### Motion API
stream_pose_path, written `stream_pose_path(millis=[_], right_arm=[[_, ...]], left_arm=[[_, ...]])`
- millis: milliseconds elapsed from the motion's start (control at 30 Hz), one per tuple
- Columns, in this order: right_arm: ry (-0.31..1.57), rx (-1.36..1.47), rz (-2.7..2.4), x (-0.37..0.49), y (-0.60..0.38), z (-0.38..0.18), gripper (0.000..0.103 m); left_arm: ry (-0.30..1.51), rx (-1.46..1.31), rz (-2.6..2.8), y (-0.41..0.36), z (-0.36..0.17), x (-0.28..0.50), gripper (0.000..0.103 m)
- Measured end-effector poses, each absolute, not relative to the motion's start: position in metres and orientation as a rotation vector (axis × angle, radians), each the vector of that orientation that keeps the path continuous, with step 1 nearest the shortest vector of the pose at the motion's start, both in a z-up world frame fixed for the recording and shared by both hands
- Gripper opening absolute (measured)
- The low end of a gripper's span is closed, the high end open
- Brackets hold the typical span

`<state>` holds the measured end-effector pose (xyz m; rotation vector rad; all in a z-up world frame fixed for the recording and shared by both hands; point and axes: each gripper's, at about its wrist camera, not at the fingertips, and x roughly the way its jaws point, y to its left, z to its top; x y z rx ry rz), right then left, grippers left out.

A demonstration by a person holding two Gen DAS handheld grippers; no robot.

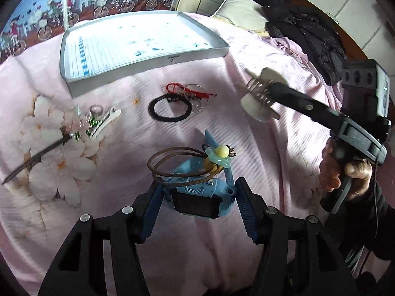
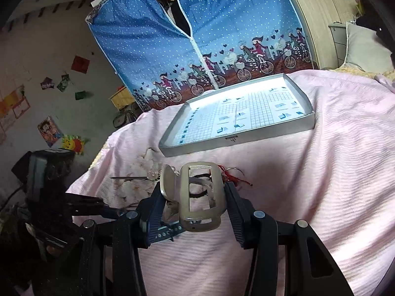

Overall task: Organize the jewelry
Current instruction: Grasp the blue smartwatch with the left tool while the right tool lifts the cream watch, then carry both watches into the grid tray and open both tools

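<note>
Left wrist view: the left gripper [image 1: 197, 194] is closing its jaws on a blue watch [image 1: 197, 197] at lower centre of the frame, the pads pressing both sides of the watch body. A brown cord loop [image 1: 172, 167] carrying a green-and-yellow charm [image 1: 218, 156] is lying across the watch, so lifting may bring it along. At centre right, the right gripper [image 1: 266, 98] is holding a white hair claw clip [image 1: 259, 96] clear above the pink bedspread [image 1: 246, 222], probably to carry it toward the tray. The shallow grey tray [image 1: 81, 83] is sitting at upper left of the frame; only a printed grid sheet is showing inside it, no jewelry. Loose items are lying on the bedspread below the tray: a black hair band [image 1: 170, 109], a red braided cord [image 1: 190, 91], a white hair clip [image 1: 106, 120] and a dark hair stick [image 1: 34, 159].

Right wrist view: the right gripper [image 2: 195, 197] is gripping the hair claw clip [image 2: 200, 197] at lower centre, pads bearing on its sides. The tray [image 2: 222, 145] is lying ahead at centre frame, well apart from the clip, and is likewise showing no items on its sheet. The left gripper [image 2: 98, 204] is appearing at lower left.
</note>
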<state>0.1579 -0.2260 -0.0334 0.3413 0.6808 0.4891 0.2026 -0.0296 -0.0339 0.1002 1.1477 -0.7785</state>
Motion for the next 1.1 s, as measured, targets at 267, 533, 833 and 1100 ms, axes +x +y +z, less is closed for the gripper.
stream_pose_path(millis=[267, 533, 833, 1100], right_arm=[[0.621, 0.353, 0.632, 0.148, -0.209, -0.022, 0.046], [0.680, 0.300, 0.570, 0.158, -0.192, -0.039, 0.046], [0.656, 0.302, 0.457, 0.162, -0.208, -0.040, 0.046], [0.649, 0.319, 0.433, 0.163, -0.216, -0.040, 0.046]], left_arm=[[0.950, 0.147, -0.693, -0.026, -0.026, 0.185, 0.053], [0.976, 0.144, -0.751, -0.025, -0.026, 0.183, 0.053], [1.019, -0.023, -0.785, -0.002, -0.012, 0.194, 0.053], [0.986, -0.027, -0.750, -0.001, -0.008, 0.193, 0.053]])
